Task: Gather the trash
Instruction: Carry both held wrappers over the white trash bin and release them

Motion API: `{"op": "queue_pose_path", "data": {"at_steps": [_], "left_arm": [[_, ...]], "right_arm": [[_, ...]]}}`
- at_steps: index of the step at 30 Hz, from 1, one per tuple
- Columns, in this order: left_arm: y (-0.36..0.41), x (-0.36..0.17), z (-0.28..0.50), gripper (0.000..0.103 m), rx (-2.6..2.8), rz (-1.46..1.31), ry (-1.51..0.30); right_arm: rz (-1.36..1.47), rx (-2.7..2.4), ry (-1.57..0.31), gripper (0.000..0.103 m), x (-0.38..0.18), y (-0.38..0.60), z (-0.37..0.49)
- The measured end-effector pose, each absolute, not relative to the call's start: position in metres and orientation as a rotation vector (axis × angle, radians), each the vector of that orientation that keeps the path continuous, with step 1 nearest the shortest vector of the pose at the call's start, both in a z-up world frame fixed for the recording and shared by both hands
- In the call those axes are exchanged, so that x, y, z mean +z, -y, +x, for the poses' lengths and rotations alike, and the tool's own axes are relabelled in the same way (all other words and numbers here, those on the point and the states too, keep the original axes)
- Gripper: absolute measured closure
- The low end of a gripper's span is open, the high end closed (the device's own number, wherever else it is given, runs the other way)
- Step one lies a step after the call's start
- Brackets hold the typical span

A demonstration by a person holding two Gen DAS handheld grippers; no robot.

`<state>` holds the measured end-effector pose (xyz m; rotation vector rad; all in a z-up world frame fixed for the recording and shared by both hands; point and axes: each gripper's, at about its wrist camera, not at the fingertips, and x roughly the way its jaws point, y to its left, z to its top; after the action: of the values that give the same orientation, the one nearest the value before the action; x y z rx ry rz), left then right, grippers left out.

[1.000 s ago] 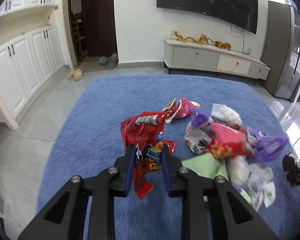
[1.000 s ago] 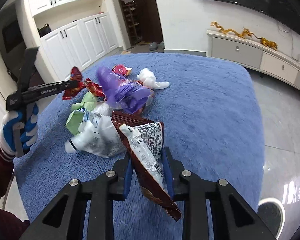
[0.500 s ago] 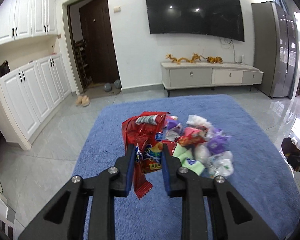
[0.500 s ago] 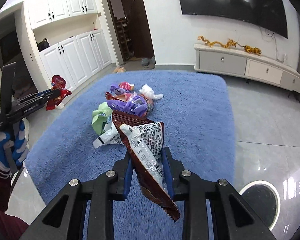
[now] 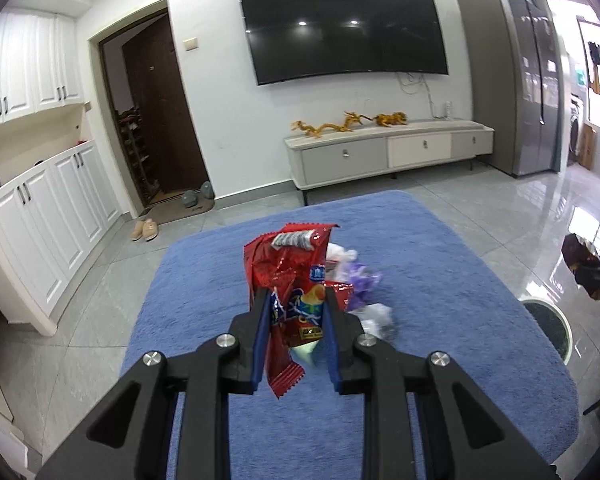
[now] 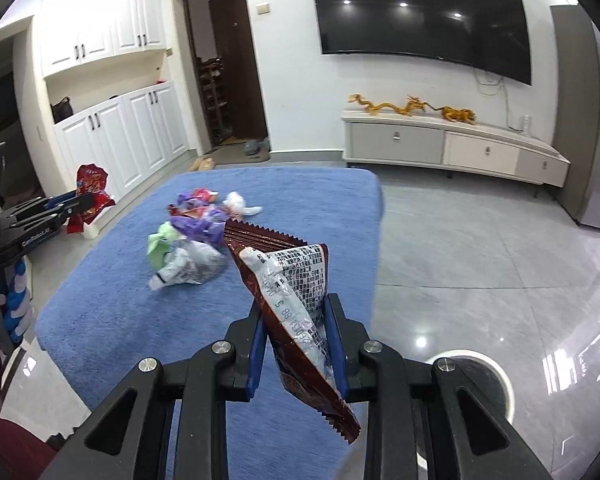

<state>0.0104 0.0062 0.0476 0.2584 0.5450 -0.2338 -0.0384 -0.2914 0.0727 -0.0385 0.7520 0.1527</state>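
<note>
My left gripper (image 5: 295,298) is shut on a crumpled red snack bag (image 5: 290,268), held up above the blue rug (image 5: 440,320). In the right wrist view the same left gripper (image 6: 82,202) shows at the far left with that red bag (image 6: 92,188). My right gripper (image 6: 294,312) is shut on a dark brown wrapper with a white printed back (image 6: 292,280). A pile of trash (image 6: 192,236) lies on the rug (image 6: 120,304): purple, green, white and red wrappers. From the left wrist view the pile (image 5: 364,284) sits partly hidden behind the red bag.
A round white-rimmed bin (image 6: 480,376) stands on the grey tile floor right of the rug; it also shows as the bin (image 5: 548,324). White cabinets (image 5: 40,216), a TV console (image 5: 388,152), slippers (image 5: 144,230) and a dark doorway lie beyond. A gloved hand (image 6: 8,292) holds the left gripper.
Both grippers have risen and pulled back from the trash pile, each keeping its wrapper. The pile now looks smaller and farther away, and the bin has come into view.
</note>
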Motion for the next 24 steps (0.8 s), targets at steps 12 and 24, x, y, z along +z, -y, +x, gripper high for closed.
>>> {"op": "queue_pose_path", "data": {"at_steps": [12,24], "left_arm": [[0.097,0.026,0.024,0.08,-0.38,0.382,-0.611],[0.224,-0.013,0.035,0.08,-0.599,0.494,-0.703]], "right_arm": [[0.045,0.034,-0.768,0.077,0.048,0.373,-0.047],[0.204,-0.083,-0.806,0.077,-0.001,0.462,-0.056]]}}
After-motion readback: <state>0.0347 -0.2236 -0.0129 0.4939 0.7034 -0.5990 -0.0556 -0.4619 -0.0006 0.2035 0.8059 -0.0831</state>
